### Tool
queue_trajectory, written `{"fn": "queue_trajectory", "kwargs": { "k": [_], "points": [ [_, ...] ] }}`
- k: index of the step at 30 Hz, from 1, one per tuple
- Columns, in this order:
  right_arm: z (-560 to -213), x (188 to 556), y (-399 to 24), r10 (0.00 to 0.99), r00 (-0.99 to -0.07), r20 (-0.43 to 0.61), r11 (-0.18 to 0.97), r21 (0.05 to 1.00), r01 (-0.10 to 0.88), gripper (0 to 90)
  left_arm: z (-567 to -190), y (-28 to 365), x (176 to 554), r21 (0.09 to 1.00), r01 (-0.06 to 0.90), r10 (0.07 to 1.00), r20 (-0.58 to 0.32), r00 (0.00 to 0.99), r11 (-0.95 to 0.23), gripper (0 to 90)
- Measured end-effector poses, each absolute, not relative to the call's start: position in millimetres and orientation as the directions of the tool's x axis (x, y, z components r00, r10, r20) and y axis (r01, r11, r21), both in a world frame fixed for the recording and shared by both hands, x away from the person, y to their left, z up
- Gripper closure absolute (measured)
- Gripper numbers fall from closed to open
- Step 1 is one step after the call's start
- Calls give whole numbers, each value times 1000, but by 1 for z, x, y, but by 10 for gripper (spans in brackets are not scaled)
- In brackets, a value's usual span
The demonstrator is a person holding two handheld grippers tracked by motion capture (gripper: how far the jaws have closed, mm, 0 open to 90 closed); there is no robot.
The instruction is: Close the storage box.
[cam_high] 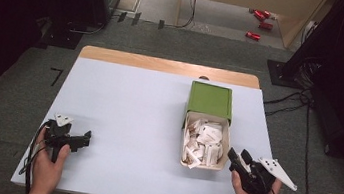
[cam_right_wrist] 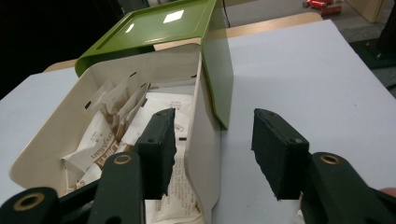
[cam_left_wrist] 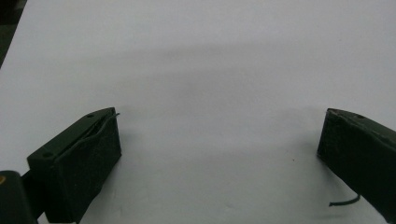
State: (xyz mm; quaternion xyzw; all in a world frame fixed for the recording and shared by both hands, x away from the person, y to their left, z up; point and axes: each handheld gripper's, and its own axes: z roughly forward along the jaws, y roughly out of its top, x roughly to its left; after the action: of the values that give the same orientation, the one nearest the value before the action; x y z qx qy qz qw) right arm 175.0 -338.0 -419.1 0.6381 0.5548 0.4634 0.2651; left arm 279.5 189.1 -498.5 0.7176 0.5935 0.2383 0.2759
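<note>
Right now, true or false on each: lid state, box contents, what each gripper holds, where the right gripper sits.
1. The green lid is slid fully shut over the cream box. False: it is slid back, and the near part of the box is open.
2. The box holds paper sachets. True.
3. The left gripper grips a sachet. False: its jaws are open over bare table.
4. The right gripper sits at the box's near right corner. True.
5. The right gripper's jaws are open, with nothing pinched. True: in the right gripper view one jaw stands over the box, the other outside its wall.
</note>
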Motion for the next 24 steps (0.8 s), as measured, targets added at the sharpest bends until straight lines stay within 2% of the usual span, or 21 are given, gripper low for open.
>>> {"fn": "queue_trajectory", "kwargs": {
  "k": [11, 16, 24],
  "points": [
    [-436, 181, -319, 962, -73, 265, -190, 833, 521, 580, -499, 189, 280, 679, 720, 983, 14, 182, -143, 0],
    [-449, 187, -311, 974, -53, 220, -156, 824, 544, 607, -498, 189, 280, 679, 720, 983, 14, 182, -143, 0],
    [-466, 192, -311, 977, -10, 211, -166, 796, 583, 633, -498, 189, 280, 679, 720, 983, 14, 182, -143, 0]
  ]
}}
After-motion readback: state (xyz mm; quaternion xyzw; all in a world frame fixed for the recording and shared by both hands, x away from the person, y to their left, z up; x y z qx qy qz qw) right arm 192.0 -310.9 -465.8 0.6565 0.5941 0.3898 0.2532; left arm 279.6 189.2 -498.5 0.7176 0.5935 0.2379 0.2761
